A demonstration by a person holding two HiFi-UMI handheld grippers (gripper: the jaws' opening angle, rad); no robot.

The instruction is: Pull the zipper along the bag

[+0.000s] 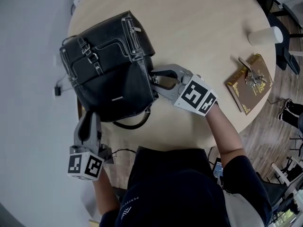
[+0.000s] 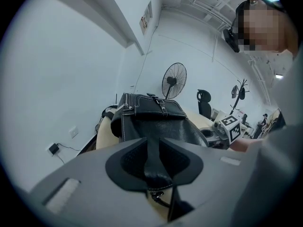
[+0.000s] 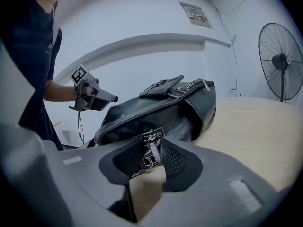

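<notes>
Bag [image 1: 109, 70] at left rim, strap [image 2: 152, 164] pinched — table [image 1: 203, 32] open rightward

Bag [image 1: 106, 65] on table [image 1: 203, 32], left side — book [image 1: 250, 84] far right, cup [image 1: 264, 35] behind it.

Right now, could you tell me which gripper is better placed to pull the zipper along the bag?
Right. The right gripper has its open jaws straddling the zipper pull, while the left gripper is clamped on a strap of the bag, steadying it.
</notes>
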